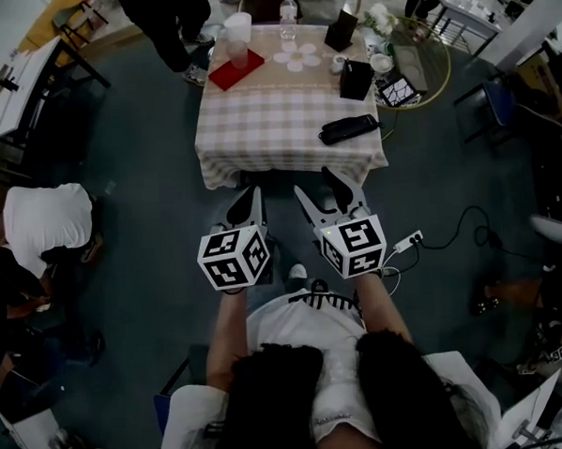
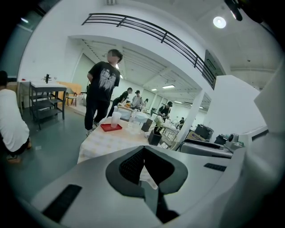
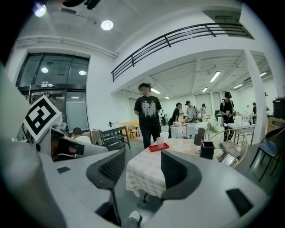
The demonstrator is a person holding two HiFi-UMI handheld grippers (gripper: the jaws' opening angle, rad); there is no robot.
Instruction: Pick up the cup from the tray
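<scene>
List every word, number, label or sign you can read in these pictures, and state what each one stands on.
No text is legible in any view.
Marker cubes: black-and-white square patterns only, no letters.
Bottle label: too small to read.
Print on the standing person's black T-shirt: blurred, unreadable.
Dark wall panel: nothing can be made out on it.

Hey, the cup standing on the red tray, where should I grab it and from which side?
Probably take the cup by its side wall about mid-height, coming in level from the near side. It stands upright on the red tray, mouth up, with its near side free. The open right claw looks suited.
</scene>
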